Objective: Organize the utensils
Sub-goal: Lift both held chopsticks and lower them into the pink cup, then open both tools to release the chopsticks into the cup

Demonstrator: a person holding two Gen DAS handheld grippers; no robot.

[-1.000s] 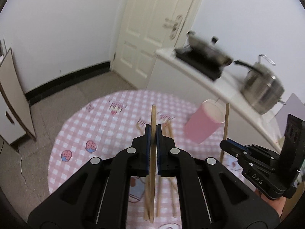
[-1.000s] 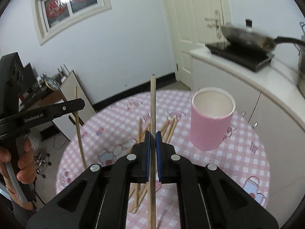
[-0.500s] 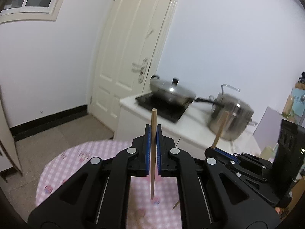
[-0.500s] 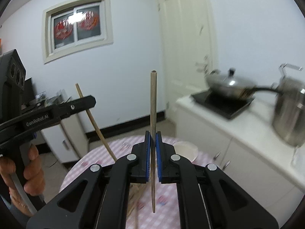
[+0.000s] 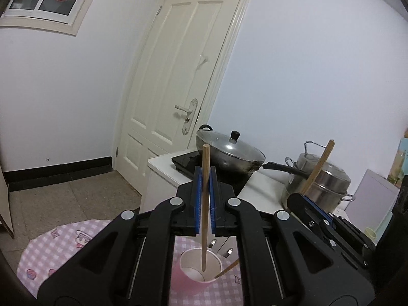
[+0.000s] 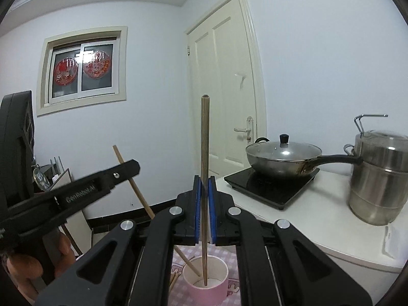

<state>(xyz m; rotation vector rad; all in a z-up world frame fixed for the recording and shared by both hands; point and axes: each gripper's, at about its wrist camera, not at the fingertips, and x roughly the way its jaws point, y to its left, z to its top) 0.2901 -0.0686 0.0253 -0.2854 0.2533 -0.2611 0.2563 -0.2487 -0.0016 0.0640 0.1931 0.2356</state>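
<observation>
Your left gripper (image 5: 204, 199) and right gripper (image 6: 204, 206) each pinch one light, stiff, slippery chopstick (image 5: 204, 204) mid-shaft, tips dipping into the pink cup (image 6: 206, 284) on the near table.

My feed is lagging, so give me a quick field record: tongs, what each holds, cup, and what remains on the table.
left tongs: shut on left chopstick
right tongs: shut on right chopstick
chopstick tips: both over the pink cup's mouth; whether they are inside it is unclear
pink cup: upright on checked tablecloth
loose chopsticks: beside the cup
</observation>
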